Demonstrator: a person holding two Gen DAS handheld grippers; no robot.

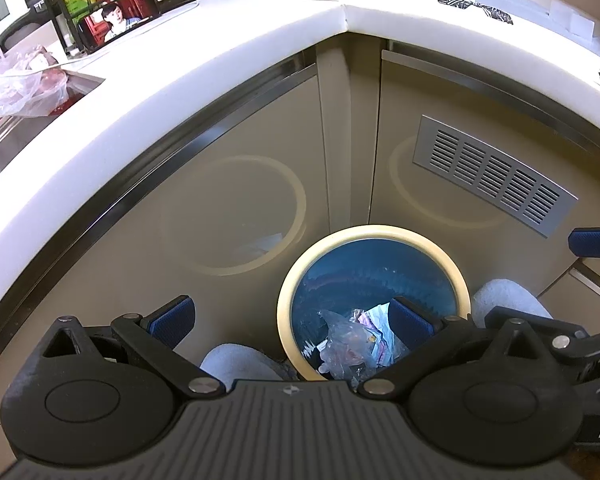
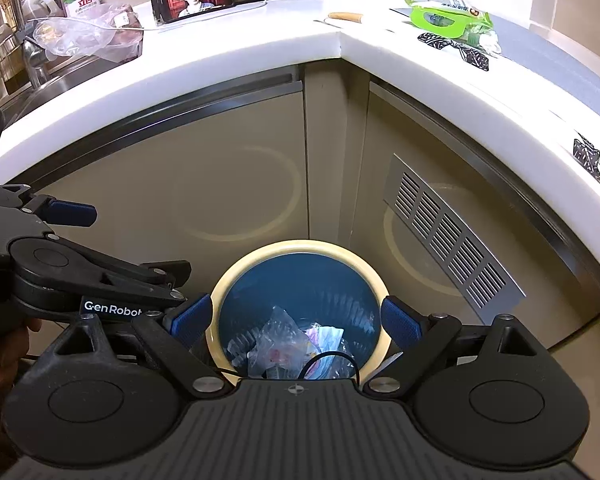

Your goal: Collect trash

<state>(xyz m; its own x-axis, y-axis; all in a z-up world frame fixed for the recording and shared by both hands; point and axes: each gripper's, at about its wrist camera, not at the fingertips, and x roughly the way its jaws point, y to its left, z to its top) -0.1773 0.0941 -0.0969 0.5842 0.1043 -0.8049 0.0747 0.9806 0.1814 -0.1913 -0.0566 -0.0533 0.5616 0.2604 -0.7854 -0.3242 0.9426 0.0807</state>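
Observation:
A blue trash bin with a cream rim [image 1: 458, 276] [image 2: 300, 245] stands on the floor in the cabinet corner. Clear plastic and paper trash [image 1: 354, 338] [image 2: 288, 344] lies inside it. My left gripper [image 1: 290, 320] is open and empty above the bin's left rim. My right gripper [image 2: 296, 318] is open and empty, straddling the bin from above. The left gripper also shows in the right wrist view [image 2: 80, 236] at the left. Black patterned wrappers [image 2: 470, 52] [image 1: 476, 7] and a green package [image 2: 448, 16] lie on the counter.
A white L-shaped counter [image 2: 228, 52] runs above beige cabinet doors with a vent grille [image 2: 452, 240]. A phone [image 2: 198, 0], a bottle rack, a sink with a plastic bag [image 2: 88, 36] and a knife [image 2: 346, 17] are on the counter. Grey slippers [image 1: 236, 362] flank the bin.

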